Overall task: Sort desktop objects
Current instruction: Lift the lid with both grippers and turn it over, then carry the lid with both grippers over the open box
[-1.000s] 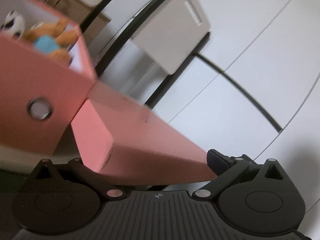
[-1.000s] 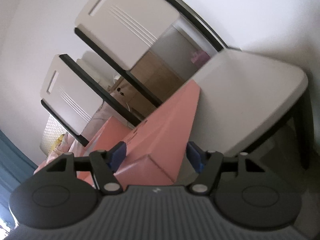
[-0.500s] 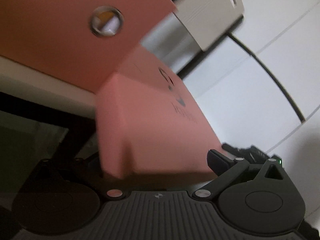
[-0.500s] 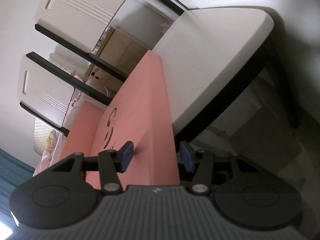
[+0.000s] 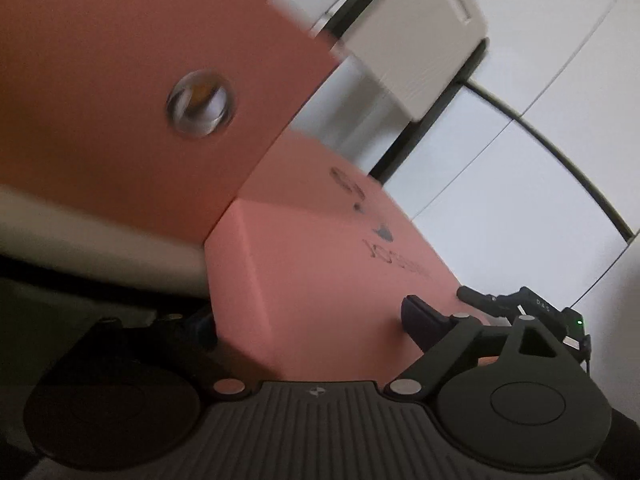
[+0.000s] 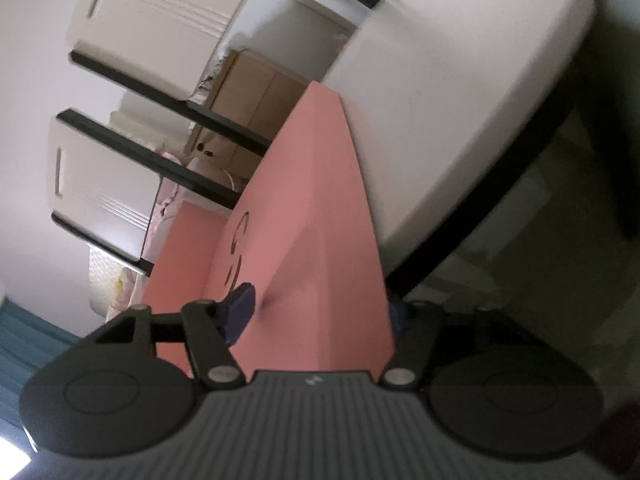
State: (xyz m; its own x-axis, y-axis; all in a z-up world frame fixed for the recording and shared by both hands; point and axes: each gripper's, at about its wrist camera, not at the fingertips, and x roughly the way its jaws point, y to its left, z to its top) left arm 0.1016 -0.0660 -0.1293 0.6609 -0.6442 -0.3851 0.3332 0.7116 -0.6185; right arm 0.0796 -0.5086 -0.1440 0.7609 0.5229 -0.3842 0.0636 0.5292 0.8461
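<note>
Table point(image 6: 460, 92), pale with a dark edge, is your landmark: it fills the upper right of your right wrist view and shows only as a blurred light band at the lower left of your left wrist view. Pink box point(image 5: 100, 80), next in size, stands on the table with a round metal-ringed hole point(image 5: 200, 103) in the face turned towards your left gripper. Pink lid point(image 6: 320, 240), flat and printed with dark lettering, sits off the table edge, just beside that box, and is carried between both of your tools. Chair backs point(image 6: 160, 20), two of them, pale with dark frames, lie beyond the table's far side. Left gripper point(image 5: 310, 326) is pinching one end of the lid: one dark pad lies on the printed top, the other is mostly hidden under the lid's side wall. Right gripper point(image 6: 322, 314) is pinching the opposite end the same way, one blue pad pressed on the top face near the lettering, the other tucked against the far side. Contents of the box cannot be made out.
</note>
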